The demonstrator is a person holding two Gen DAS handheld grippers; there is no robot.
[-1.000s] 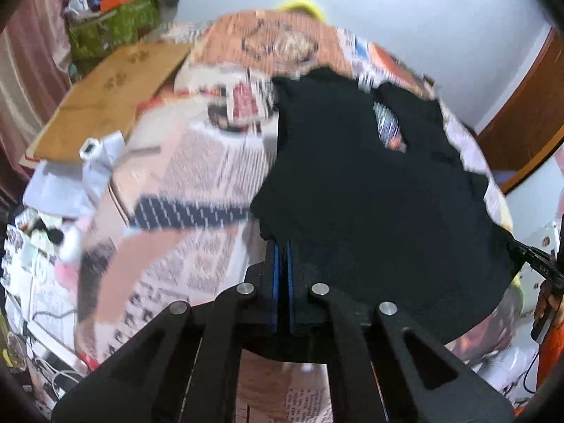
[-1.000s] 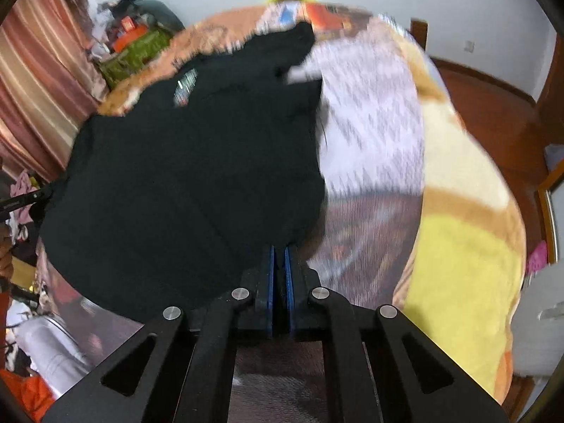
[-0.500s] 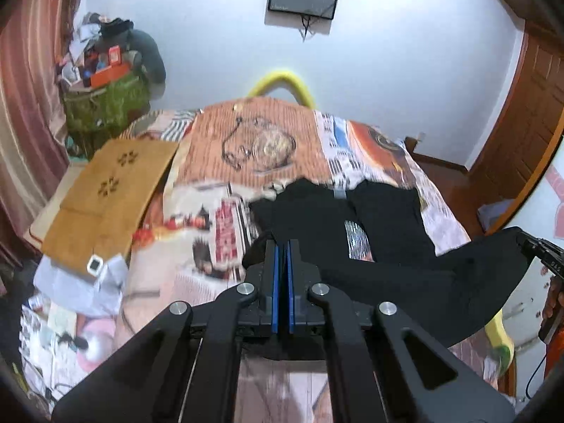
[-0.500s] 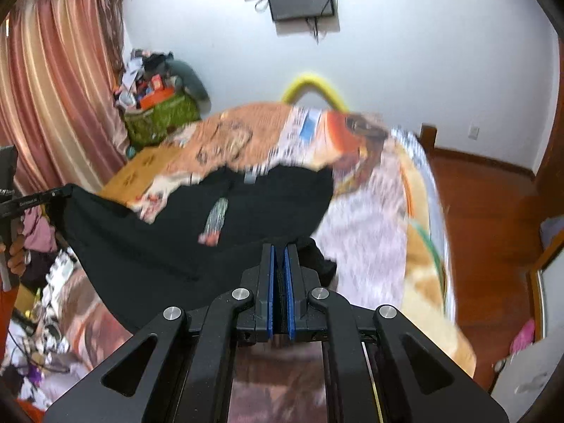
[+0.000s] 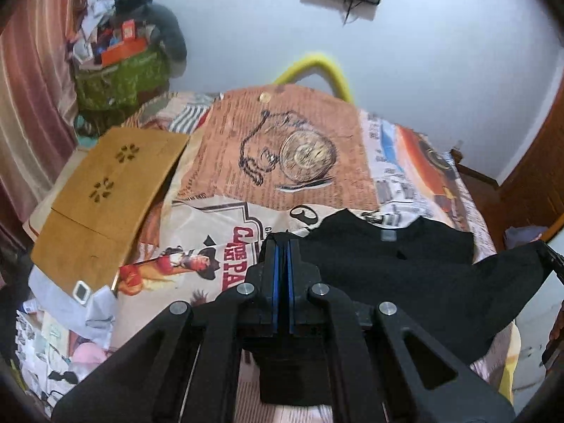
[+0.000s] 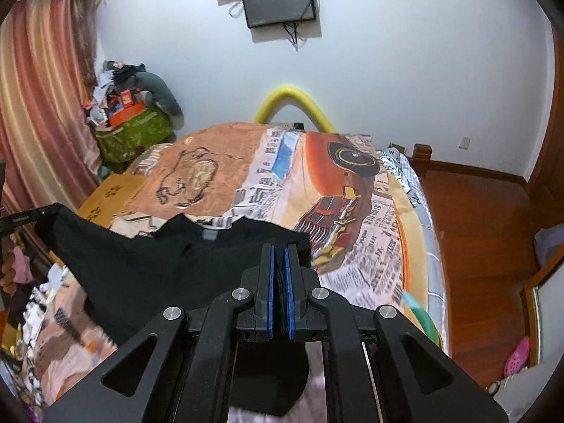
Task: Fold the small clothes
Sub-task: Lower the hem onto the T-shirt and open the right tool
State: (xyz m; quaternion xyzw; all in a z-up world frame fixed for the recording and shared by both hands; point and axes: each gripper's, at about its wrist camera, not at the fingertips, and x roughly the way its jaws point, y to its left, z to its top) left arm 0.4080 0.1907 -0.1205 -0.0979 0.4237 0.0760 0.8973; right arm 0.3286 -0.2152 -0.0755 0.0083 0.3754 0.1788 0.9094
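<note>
both tongs, left tongs (image 5: pixel 282 243) and right tongs (image 6: pixel 278 246), are clenched on a black t-shirt (image 5: pixel 405 275) stretched between them above the bed (image 5: pixel 282 155).

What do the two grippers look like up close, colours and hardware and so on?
Both match. The left gripper and right gripper are matte black with blue pads lining the fingers, angular linkage arms with triangular cut-outs, and round silver pivot pins. No cables or markings show on either.

both wrist cameras look down along their claws toward 12 o'clock, sharing the bed (image 5: pixel 289 148) and black shirt (image 6: pixel 148 268).
</note>
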